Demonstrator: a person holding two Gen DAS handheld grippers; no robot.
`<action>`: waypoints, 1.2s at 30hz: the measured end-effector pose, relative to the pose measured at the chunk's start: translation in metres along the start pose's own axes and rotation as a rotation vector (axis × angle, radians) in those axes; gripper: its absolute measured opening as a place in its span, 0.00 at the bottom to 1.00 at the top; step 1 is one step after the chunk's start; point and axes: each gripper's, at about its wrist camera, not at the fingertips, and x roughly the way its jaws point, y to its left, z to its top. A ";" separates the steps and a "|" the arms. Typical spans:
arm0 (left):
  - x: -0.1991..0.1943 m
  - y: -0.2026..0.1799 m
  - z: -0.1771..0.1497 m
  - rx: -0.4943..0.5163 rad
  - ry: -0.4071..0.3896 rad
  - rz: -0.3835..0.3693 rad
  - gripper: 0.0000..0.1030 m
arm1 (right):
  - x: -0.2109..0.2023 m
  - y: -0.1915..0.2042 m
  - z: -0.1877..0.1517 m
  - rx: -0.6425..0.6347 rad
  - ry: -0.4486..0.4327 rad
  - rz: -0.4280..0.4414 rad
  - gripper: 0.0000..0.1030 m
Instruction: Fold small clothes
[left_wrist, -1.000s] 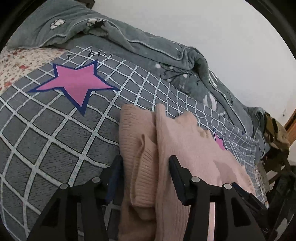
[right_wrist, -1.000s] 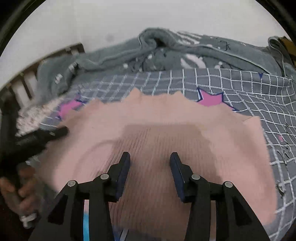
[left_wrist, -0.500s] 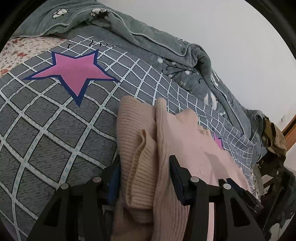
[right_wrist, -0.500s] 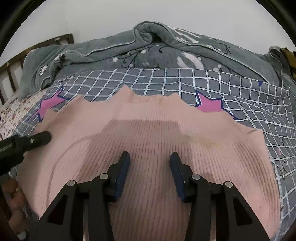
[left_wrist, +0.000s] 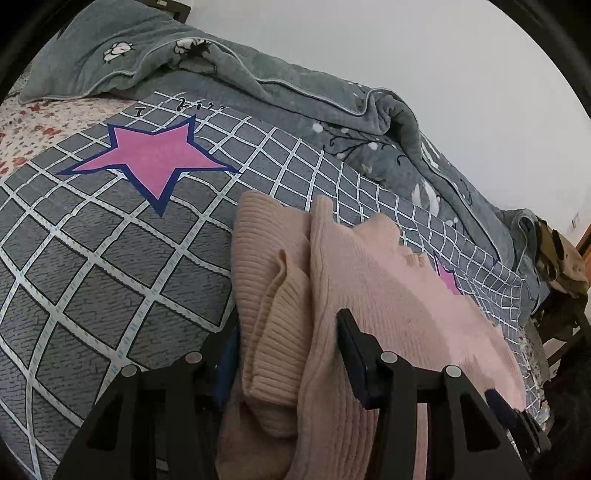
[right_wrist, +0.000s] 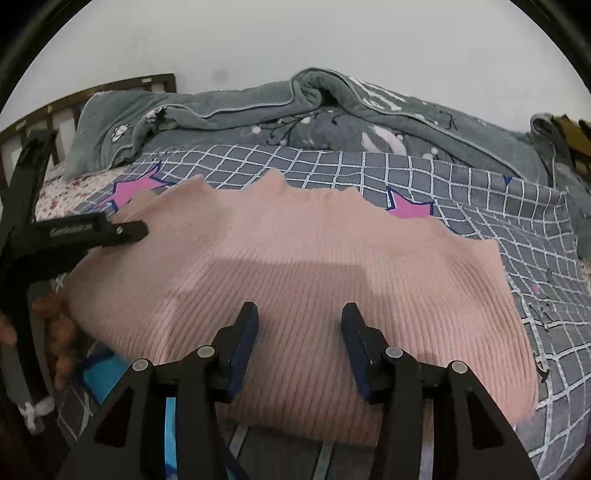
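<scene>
On grid-printed bedsheet (right_wrist: 480, 192), ribbed pink knit sweater (right_wrist: 295, 266), scalloped hem

A pale pink ribbed knit sweater (right_wrist: 295, 266) lies on a grey white-gridded bedsheet (left_wrist: 92, 266) (pink, navy-edged stars (left_wrist: 151, 162)); grey-green floral-embroidered blanket (right_wrist: 229, 110) behind.
</scene>
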 end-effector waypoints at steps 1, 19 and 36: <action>0.000 0.000 -0.001 -0.004 -0.004 0.000 0.45 | -0.002 0.000 -0.003 -0.002 0.001 0.003 0.48; 0.001 0.000 0.003 -0.012 0.050 -0.014 0.51 | 0.003 0.009 0.009 -0.005 -0.079 -0.089 0.51; -0.002 -0.005 -0.003 0.028 0.032 0.025 0.51 | 0.007 0.009 0.004 0.019 -0.042 -0.060 0.51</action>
